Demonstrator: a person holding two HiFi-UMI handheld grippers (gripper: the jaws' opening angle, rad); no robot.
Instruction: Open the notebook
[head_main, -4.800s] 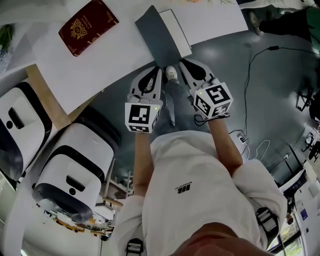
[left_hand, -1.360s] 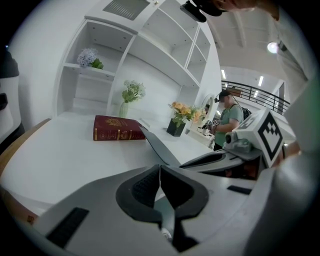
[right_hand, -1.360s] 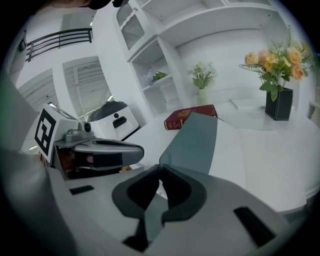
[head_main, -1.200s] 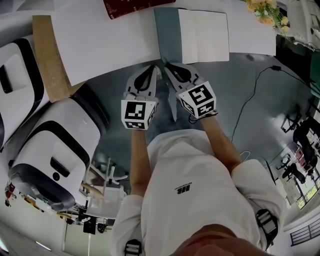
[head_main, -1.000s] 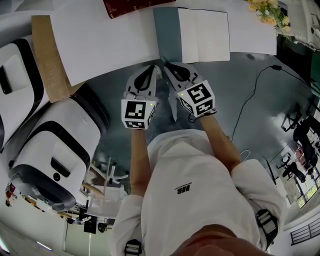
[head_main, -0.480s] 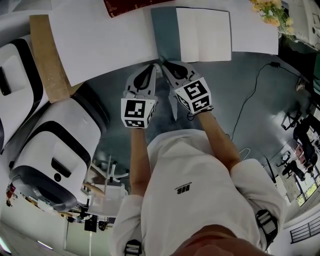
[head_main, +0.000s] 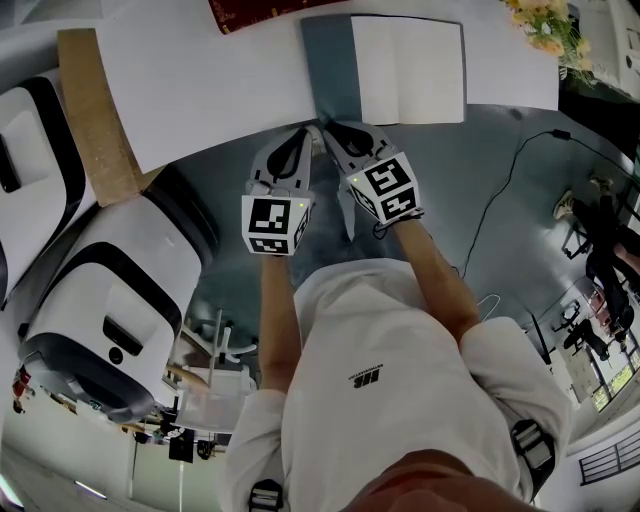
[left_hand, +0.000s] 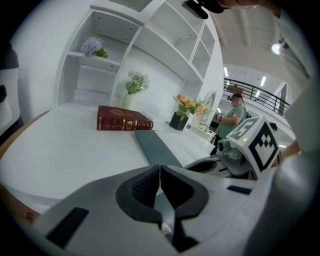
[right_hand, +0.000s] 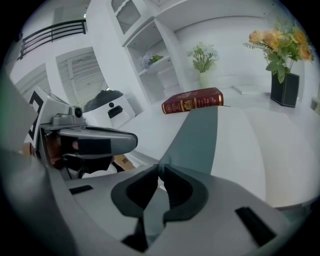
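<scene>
Now that the notebook (head_main: 385, 65) lies wider open than before, right gripper (head_main: 327, 126) pinching its cover corner, just loosening, left gripper (head_main: 315, 131) closed, empty.

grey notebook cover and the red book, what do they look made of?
Slate-grey flat notebook cover: looks like matte card or thin plastic, no glare, lies flat; can't tell which. Dark red hardback book: leather-look cover, slight sheen, gold stamped spine.

White shelving (left_hand: 165, 40) behind white table (head_main: 200, 90), grey floor (head_main: 500, 200).
</scene>
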